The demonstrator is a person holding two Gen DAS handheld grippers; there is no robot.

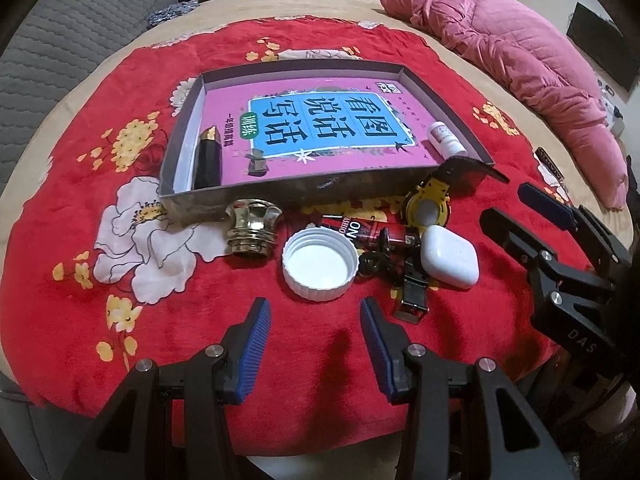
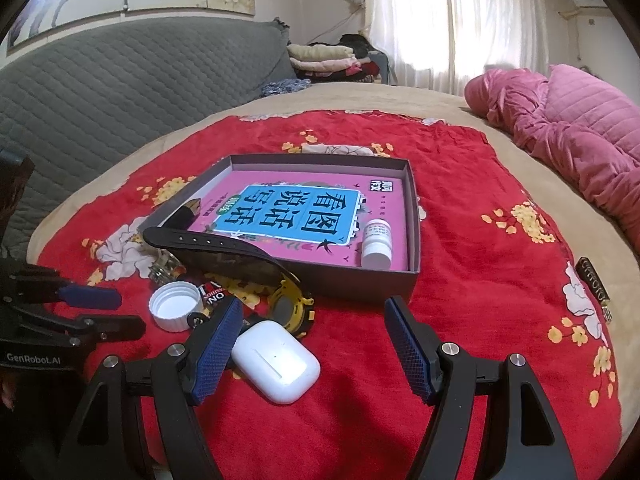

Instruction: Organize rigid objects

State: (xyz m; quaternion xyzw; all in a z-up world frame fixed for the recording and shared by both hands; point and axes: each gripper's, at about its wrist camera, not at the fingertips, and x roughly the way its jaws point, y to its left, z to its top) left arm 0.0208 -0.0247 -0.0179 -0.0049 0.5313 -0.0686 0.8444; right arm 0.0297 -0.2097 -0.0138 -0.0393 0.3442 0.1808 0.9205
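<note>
An open grey box holds a pink book, a black gold-tipped tube and a small white bottle. In front of it lie a gold cap, a white lid, a red-labelled tube, a yellow watch and a white earbud case. My left gripper is open just short of the white lid, with nothing between its pads. My right gripper is open wide around the earbud case, which lies close to its left pad.
Everything rests on a red floral blanket spread over a bed. A pink quilt is bunched at the right, a grey quilted backrest rises at the left, and folded clothes sit behind. A dark tag lies at the blanket's right edge.
</note>
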